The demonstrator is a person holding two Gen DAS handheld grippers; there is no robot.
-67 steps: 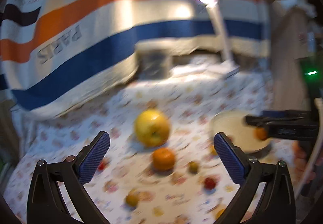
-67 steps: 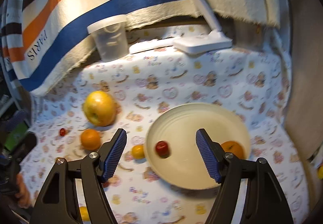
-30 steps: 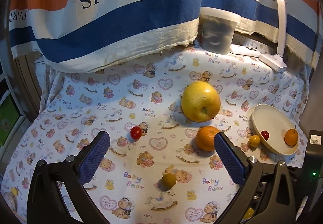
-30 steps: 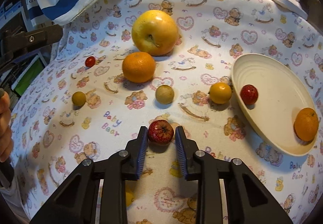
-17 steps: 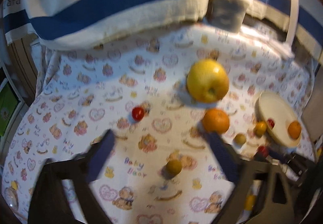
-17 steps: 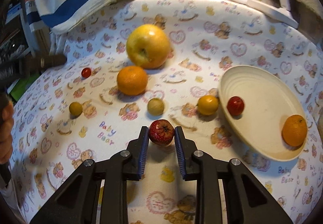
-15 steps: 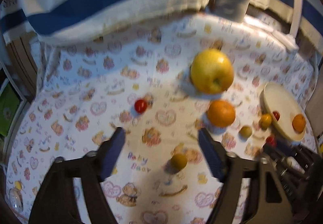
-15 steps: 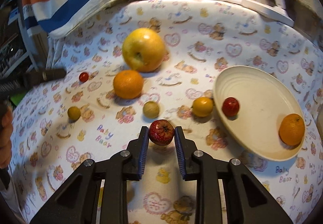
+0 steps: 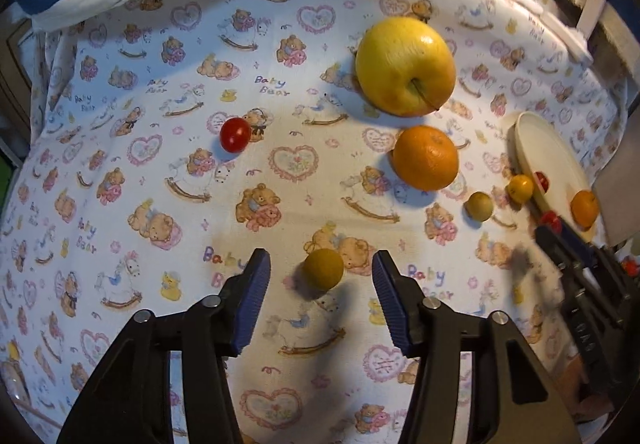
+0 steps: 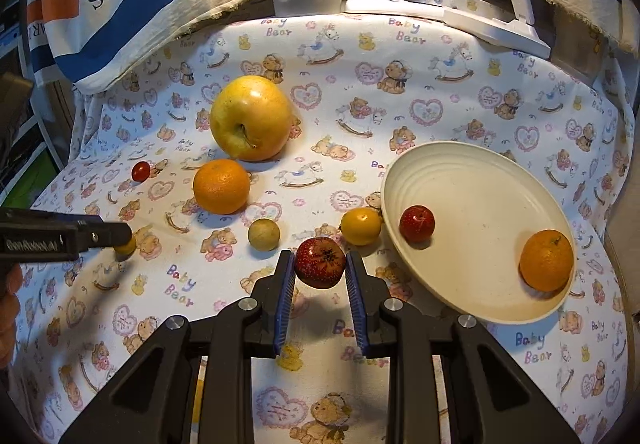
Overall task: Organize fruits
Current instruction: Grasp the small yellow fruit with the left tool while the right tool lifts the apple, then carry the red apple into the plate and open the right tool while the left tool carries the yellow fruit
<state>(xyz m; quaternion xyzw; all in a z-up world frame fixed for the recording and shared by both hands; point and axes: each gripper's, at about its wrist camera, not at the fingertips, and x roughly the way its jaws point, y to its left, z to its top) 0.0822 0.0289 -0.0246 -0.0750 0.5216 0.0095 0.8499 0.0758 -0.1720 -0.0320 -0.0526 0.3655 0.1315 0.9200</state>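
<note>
Lowered since earlier: left gripper (image 9: 321, 276), fingers apart around small yellow fruit (image 9: 322, 268).
Clamped in right gripper (image 10: 320, 268): red fruit (image 10: 320, 262), seen clearly only from right wrist.

Small yellow fruit (image 9: 322, 268) between spread left claw (image 9: 320, 286) fingers.

Bear-print tablecloth (image 10: 460, 92), apple (image 10: 251, 117), orange (image 10: 221, 186), plate (image 10: 496, 180)

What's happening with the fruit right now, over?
Right gripper shut on red fruit, lifted near plate. Left gripper open around small yellow fruit. Nothing blocking the plate.
</note>
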